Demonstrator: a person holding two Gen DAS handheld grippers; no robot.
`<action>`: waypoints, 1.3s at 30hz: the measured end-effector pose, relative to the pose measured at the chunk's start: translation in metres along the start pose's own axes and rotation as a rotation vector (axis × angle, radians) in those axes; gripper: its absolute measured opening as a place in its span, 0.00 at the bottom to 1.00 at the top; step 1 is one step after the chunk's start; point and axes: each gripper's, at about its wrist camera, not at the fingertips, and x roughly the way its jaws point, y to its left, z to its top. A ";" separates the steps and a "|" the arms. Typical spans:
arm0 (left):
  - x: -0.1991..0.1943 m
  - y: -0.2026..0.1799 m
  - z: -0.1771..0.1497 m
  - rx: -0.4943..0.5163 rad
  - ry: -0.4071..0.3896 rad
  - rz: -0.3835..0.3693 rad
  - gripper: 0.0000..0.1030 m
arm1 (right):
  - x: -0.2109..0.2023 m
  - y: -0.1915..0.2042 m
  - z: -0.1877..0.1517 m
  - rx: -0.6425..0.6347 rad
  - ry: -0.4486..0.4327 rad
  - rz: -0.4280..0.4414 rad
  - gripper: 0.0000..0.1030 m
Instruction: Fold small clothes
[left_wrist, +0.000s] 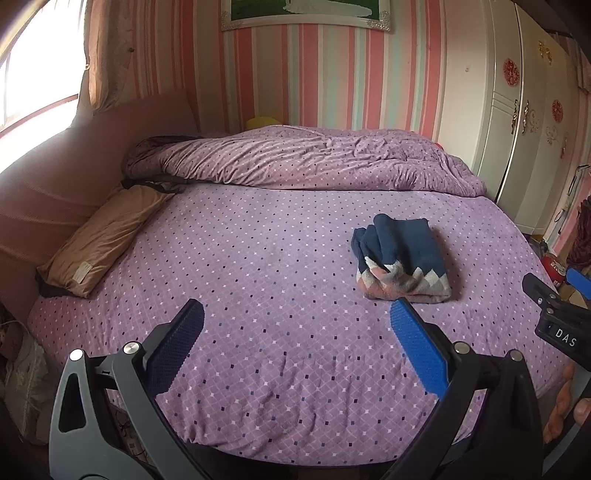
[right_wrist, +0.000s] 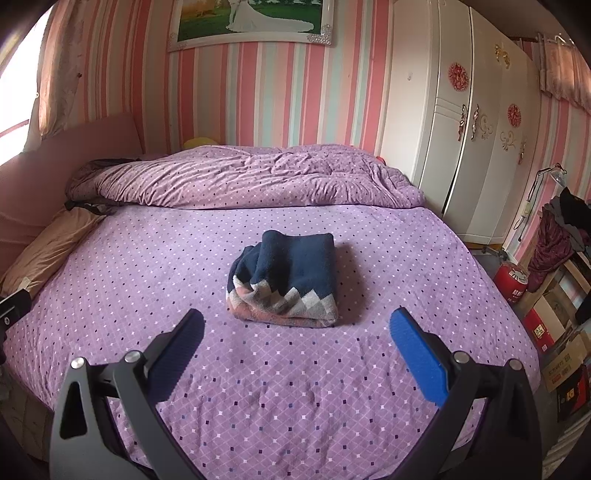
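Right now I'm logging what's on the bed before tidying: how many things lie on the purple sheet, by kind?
Folded clothes: 1, the navy sweater with a pink and grey patterned hem
Quilts: 1, the purple quilt bunched along the far side
Pillows: 1, the tan pillow at the left
Total: 3

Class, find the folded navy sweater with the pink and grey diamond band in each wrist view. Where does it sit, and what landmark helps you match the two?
Left wrist view: folded navy sweater lies right of centre on the bed.
Right wrist view: it lies near centre.
Shared landmark: rumpled purple dotted duvet behind it.
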 end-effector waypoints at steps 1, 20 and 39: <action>0.000 0.000 0.000 0.000 0.002 0.002 0.97 | 0.000 0.000 -0.001 -0.003 -0.002 -0.009 0.98; 0.000 -0.002 0.002 0.026 -0.005 0.012 0.97 | 0.004 -0.003 -0.002 -0.007 -0.002 -0.052 0.98; 0.001 0.000 0.003 0.027 -0.006 0.018 0.97 | 0.001 -0.002 0.001 -0.024 -0.016 -0.076 0.98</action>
